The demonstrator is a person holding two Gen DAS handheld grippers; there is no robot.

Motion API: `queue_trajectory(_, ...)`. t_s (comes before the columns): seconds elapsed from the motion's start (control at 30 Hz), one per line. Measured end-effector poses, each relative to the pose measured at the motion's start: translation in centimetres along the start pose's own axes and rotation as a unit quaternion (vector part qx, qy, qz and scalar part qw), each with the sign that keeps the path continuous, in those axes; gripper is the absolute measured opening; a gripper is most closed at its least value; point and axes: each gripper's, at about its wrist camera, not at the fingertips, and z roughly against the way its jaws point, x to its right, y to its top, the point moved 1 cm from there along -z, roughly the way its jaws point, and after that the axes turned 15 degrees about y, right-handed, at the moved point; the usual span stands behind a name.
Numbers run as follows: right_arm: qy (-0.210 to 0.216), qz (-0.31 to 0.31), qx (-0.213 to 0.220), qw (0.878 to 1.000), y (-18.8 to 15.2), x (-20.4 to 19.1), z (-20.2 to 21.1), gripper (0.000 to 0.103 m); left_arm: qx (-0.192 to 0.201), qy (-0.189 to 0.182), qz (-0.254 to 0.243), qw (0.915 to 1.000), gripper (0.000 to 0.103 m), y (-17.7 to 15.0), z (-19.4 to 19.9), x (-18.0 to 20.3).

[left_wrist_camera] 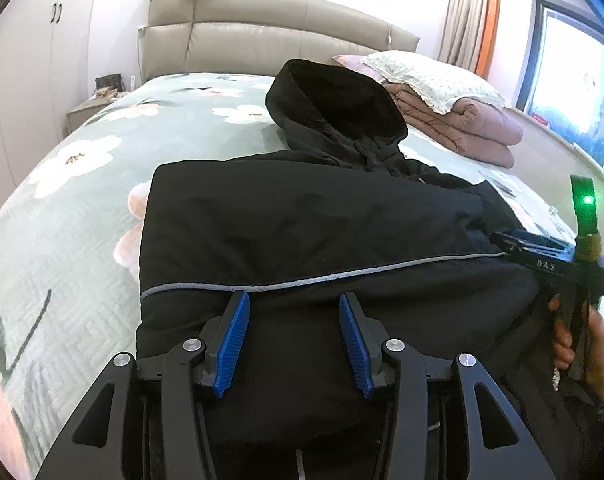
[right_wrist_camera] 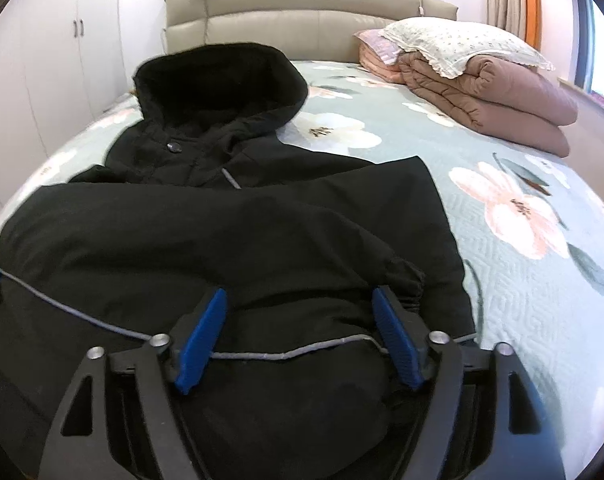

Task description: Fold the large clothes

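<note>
A black padded hooded jacket lies partly folded on a bed covered by a pale green quilted bedspread with large pink and white flowers. The jacket's hood points toward the beige padded headboard; a thin grey piping line crosses its body. The left gripper, with blue ribbed pads, hovers over the jacket's near part, its jaws partly apart and pressing nothing. The right gripper stands wide apart over the jacket's near edge, fabric beneath but not pinched. A folded brown duvet under a white pillow sits at the bed's far right corner.
</note>
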Motion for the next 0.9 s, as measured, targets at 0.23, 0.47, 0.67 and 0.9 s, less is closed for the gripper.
queue_trajectory(0.23,-0.008,0.014,-0.002,1.0,-0.3,-0.6,0.1,0.089,-0.023,-0.028,0.03,0.9989,0.049,0.4,-0.5,-0.9)
queue_trajectory(0.47,-0.03,0.023,-0.037,0.999,0.3,-1.1,-0.8,0.093,-0.123,0.007,0.077,0.9894,0.049,4.4,-0.7,0.1)
queue_trajectory(0.67,-0.015,-0.003,-0.063,0.998,5.6,-1.4,1.3,0.093,-0.06,0.027,0.039,0.9971,0.05,13.9,-0.2,0.4)
queue_trajectory(0.9,0.032,-0.027,-0.013,0.999,19.7,2.0,-1.7,0.093,-0.039,0.021,0.023,0.9988,0.06,27.0,-9.7,3.9)
